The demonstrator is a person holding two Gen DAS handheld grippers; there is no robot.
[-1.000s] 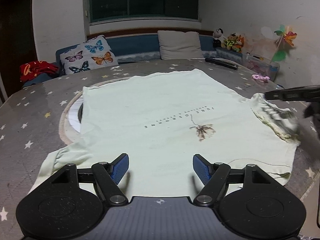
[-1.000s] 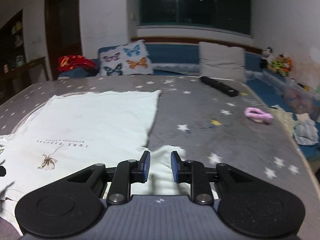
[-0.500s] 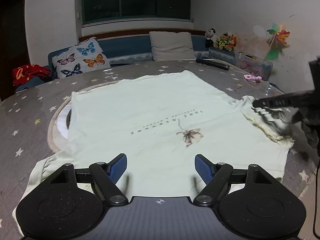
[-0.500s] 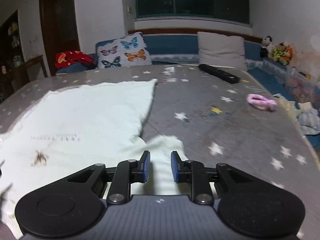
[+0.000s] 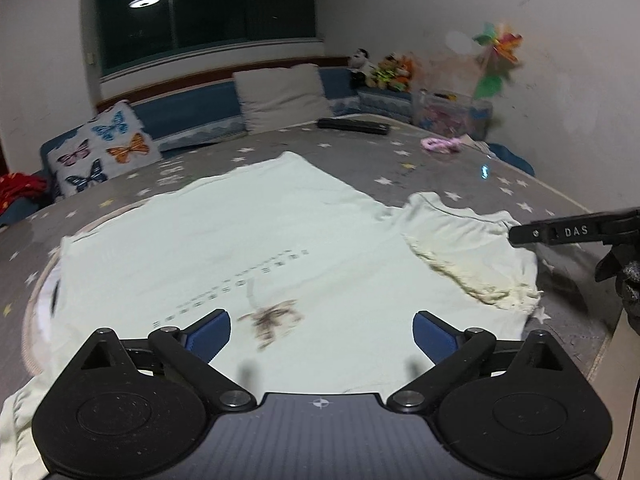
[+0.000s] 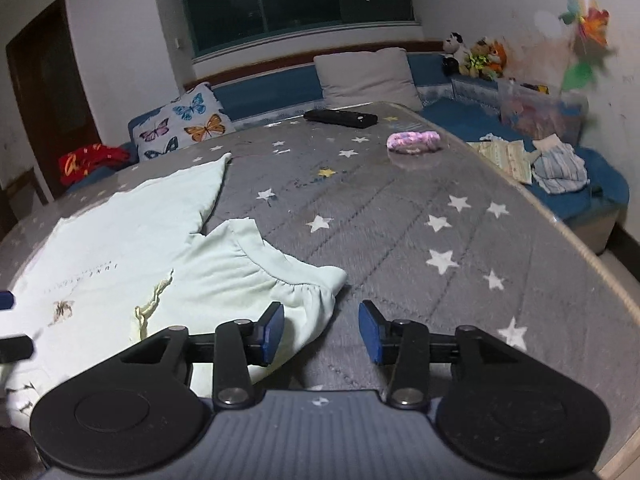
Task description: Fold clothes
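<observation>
On the grey star-print table (image 6: 420, 216), a pale green T-shirt (image 5: 240, 240) lies spread flat, print side up, with a line of small lettering and a brown insect motif (image 5: 272, 318) near its middle. Its hem points to the far side and its neck to the near side. The right sleeve (image 6: 256, 276), gathered at the cuff, lies loose on the table at the shirt's right edge, and a frilled yellowish seam (image 6: 150, 304) runs where it joins the body.

The left gripper (image 5: 320, 330) hovers over the near part of the shirt, its jaws opening wide with nothing clamped; only the cloth beneath shows between the blue pads. The right gripper (image 6: 322, 330) sits just at the sleeve's near right corner, jaws opening, released: the left pad overlaps the cuff edge in view, bare table fills the gap.

Farther off on the table lie a black remote (image 6: 340, 118) and a pink hair tie (image 6: 414, 140). Beyond them stand a butterfly pillow (image 5: 106, 146), a plain cushion (image 5: 282, 94), plush toys (image 5: 384, 70) and a pinwheel (image 5: 496, 60).
</observation>
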